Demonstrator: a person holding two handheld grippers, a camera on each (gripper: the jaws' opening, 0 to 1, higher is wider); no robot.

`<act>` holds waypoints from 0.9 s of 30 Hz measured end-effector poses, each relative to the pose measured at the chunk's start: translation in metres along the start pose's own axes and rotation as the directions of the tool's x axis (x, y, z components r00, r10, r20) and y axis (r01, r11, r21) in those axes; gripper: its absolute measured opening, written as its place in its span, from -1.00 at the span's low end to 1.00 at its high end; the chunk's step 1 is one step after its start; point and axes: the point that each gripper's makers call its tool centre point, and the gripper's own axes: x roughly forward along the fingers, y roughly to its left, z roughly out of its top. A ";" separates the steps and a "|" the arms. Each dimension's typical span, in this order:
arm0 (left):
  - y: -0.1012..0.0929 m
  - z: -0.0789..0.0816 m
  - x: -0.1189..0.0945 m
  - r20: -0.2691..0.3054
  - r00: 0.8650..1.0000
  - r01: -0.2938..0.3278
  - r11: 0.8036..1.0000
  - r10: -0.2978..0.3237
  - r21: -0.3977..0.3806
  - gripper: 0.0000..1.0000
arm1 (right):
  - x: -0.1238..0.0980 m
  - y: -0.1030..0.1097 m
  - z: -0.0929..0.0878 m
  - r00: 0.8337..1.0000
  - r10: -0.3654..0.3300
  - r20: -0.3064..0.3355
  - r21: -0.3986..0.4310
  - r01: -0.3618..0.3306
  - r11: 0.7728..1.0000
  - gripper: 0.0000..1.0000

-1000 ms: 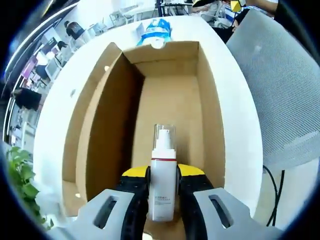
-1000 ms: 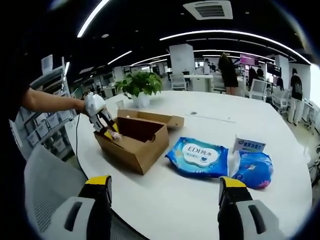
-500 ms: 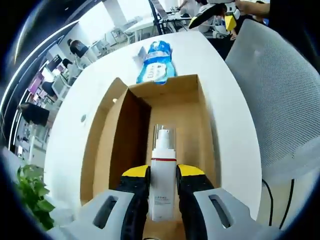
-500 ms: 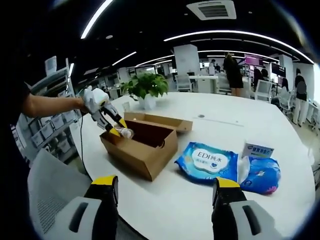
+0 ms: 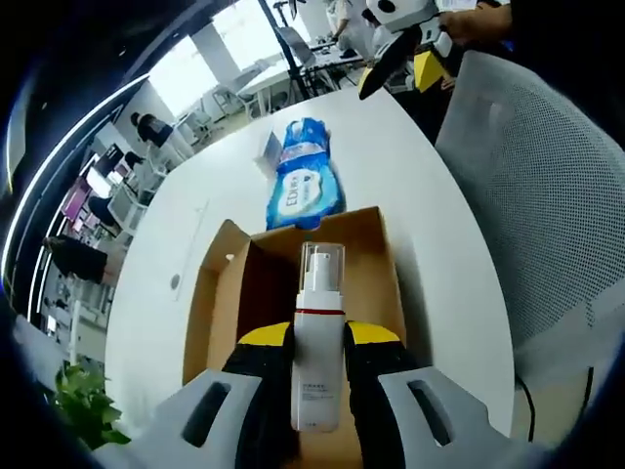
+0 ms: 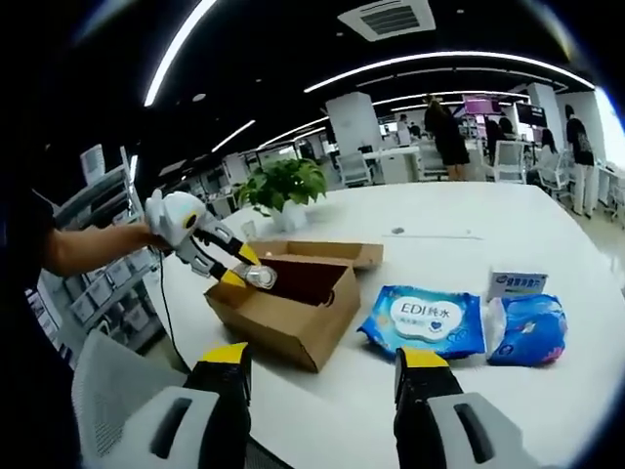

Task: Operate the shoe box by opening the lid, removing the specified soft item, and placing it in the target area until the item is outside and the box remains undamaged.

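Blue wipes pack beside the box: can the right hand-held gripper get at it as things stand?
Probably yes. The right hand-held gripper is open and empty, and the blue wipes pack lies flat on bare table, apart from the cardboard box, nothing between.

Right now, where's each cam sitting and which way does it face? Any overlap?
Left gripper view: rides the left gripper, looking down past the clamped pump bottle into the open cardboard box; own jaws show.
Right gripper view: rides the right gripper, held low, facing across the white table; own open jaws and the person's forearm show.
Shared: box, bottle, blue wipes pack, table.
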 end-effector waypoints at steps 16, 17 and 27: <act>-0.010 0.054 0.005 0.123 0.991 -0.066 0.994 0.056 0.084 -0.61 | 0.008 0.017 0.014 0.996 0.067 0.056 0.116 -0.073 0.991 -0.23; -0.011 0.057 0.005 0.132 0.990 -0.071 0.993 0.059 0.090 -0.61 | 0.008 0.018 0.014 0.996 0.071 0.058 0.118 -0.077 0.990 -0.23; -0.020 0.086 0.007 0.196 0.978 -0.094 0.988 0.068 0.125 -0.61 | 0.015 0.034 0.022 0.989 0.124 0.080 0.137 -0.134 0.981 -0.33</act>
